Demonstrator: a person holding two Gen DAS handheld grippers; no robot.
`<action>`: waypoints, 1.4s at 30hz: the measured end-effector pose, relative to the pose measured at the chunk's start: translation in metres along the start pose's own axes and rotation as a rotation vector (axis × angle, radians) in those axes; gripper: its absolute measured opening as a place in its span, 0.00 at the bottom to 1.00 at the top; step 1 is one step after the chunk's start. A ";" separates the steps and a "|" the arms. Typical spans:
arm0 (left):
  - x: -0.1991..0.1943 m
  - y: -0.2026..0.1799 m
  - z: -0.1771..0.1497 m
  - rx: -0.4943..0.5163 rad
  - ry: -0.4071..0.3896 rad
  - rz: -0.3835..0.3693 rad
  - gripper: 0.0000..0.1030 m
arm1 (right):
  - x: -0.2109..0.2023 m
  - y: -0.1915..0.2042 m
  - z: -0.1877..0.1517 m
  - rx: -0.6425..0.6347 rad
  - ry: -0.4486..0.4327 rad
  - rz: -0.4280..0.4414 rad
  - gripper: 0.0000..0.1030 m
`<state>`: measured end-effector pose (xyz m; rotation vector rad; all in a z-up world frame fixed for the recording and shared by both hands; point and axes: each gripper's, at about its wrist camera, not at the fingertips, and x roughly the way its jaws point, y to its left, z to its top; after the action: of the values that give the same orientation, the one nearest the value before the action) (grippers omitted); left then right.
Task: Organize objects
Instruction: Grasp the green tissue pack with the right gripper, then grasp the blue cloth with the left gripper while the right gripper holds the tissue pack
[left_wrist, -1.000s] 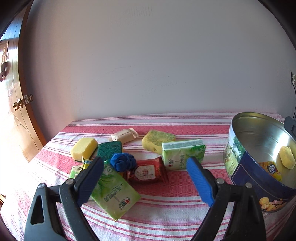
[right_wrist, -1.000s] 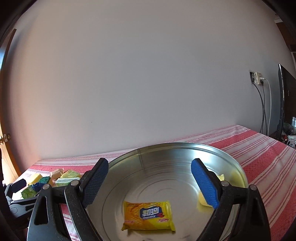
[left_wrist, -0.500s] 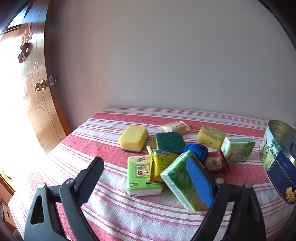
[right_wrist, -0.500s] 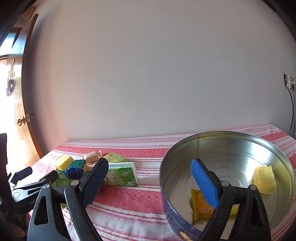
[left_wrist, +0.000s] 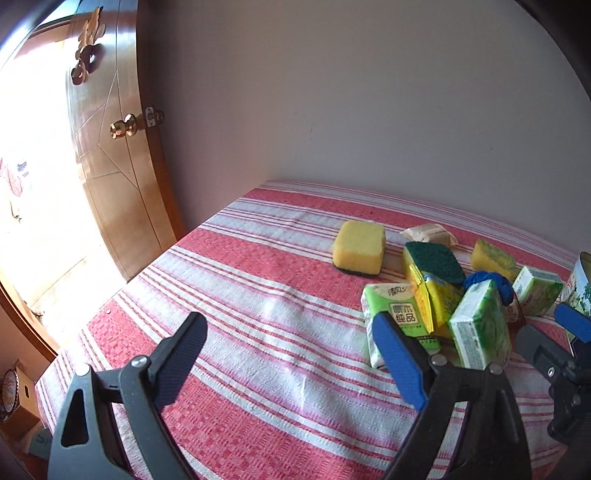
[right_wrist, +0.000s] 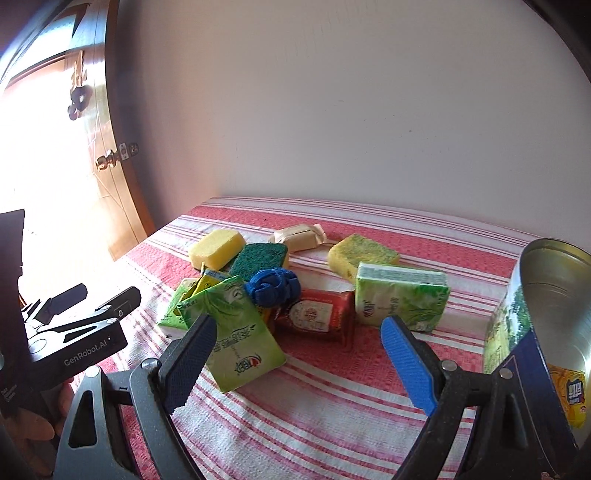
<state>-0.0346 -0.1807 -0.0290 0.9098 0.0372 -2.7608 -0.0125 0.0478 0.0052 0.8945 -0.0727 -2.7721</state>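
We see sponges (right_wrist: 217, 248), tissue packs (right_wrist: 400, 298), a blue knot (right_wrist: 273, 286) and a red packet (right_wrist: 314, 314) clustered on the striped desk (right_wrist: 314, 398) beside an open tin (right_wrist: 554, 280).

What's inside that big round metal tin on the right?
Inside the tin, only a yellow packet shows against the shiny wall. The tin's own near side and the picture edge hide the rest of the bottom, so more could be there.

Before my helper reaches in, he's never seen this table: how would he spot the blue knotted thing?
Start at the round tin on the striped cloth, then look left to the pile of packets and sponges. The blue knot sits mid-pile, between a red packet and a green scouring pad. It alone is blue and lumpy, not boxy.
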 end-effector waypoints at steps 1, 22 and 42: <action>0.000 0.001 0.000 -0.001 0.006 0.000 0.89 | 0.005 0.005 0.000 -0.014 0.017 0.013 0.90; -0.006 -0.018 0.001 0.041 0.037 -0.077 0.89 | -0.003 -0.025 -0.004 0.040 0.070 0.115 0.55; -0.016 -0.139 0.003 0.267 0.084 -0.375 0.72 | -0.066 -0.088 0.012 0.126 -0.163 -0.135 0.55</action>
<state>-0.0559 -0.0423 -0.0239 1.1945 -0.1673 -3.1237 0.0154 0.1481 0.0427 0.7241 -0.2250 -2.9911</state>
